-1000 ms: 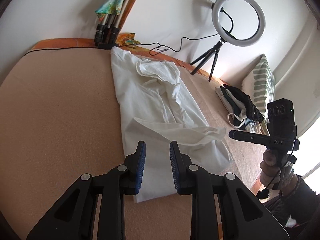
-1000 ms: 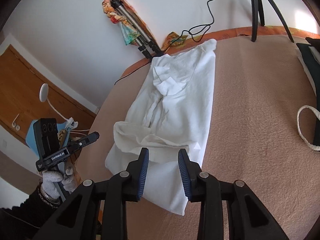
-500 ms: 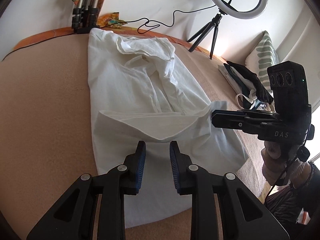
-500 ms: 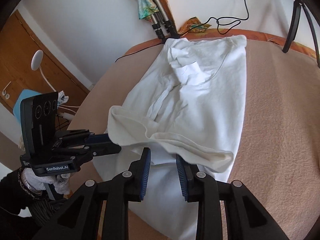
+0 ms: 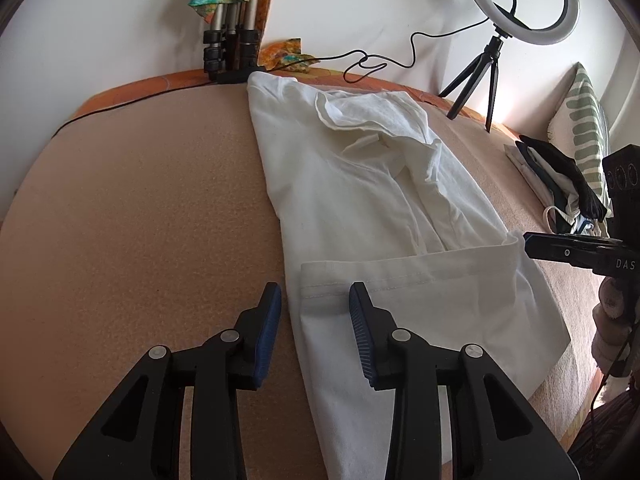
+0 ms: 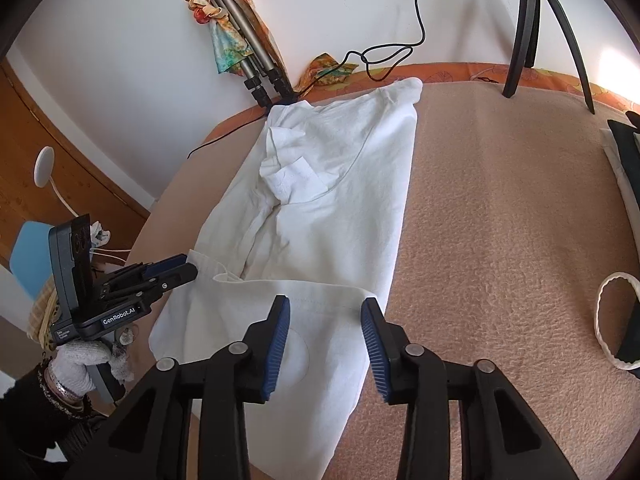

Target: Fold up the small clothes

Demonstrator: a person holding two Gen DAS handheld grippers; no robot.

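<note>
A white garment (image 5: 360,200) lies lengthwise on a tan blanket (image 5: 140,220), with its near part folded back so a hemmed edge (image 5: 360,280) runs across it. My left gripper (image 5: 314,306) is open, its fingers straddling the left end of that hem. My right gripper (image 6: 325,320) is open over the right end of the hem (image 6: 320,292) in the right wrist view. Each gripper also shows in the other's view, at the hem's far corner: the right one (image 5: 560,250) and the left one (image 6: 160,274).
A ring light on a tripod (image 5: 516,4) and folded tripod legs (image 5: 228,44) stand at the far edge by the wall, with a black cable (image 5: 380,60). A pile of dark clothes (image 5: 560,176) and a striped pillow (image 5: 584,120) lie at the right.
Both grippers opened wider and released the hem, which now lies flat across the garment. The bunched fold seen earlier has been spread out straight.
</note>
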